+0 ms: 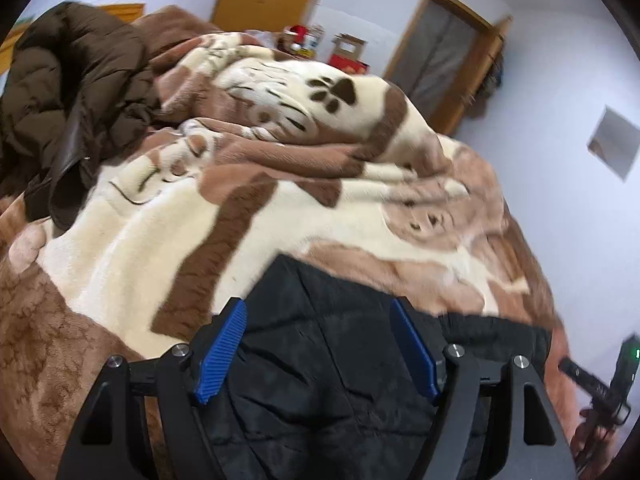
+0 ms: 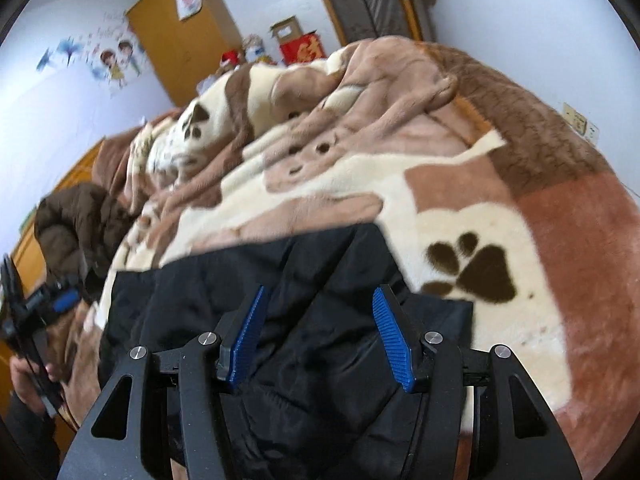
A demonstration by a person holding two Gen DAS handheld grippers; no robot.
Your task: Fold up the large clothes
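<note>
Take the black quilted jacket (image 1: 320, 360) as your landmark: it lies folded on the near edge of the paw-print blanket (image 1: 140, 232), and both of your tongs hang directly over it. Your left gripper (image 1: 320, 344) has its blue pads (image 1: 224, 348) spread wide, with dark fabric showing between them but neither pad pressing on it, so it holds nothing. Your right gripper (image 2: 320, 338) is likewise parted, a little narrower, above the jacket's other end, its pads (image 2: 390, 344) clear of the cloth. With both pairs of jaws off the fabric and the jacket lying in a compact block, I judge you are letting a finished fold settle rather than starting a pull. Beyond the jacket, towards the far side of the blanket, a brown puffer coat (image 1: 72, 92) sits in a loose heap; it looks unfolded and is probably the next piece. The jacket rests near the blanket's edge, likely so you can reach both ends at once; a careless sweep could drag it off
</note>
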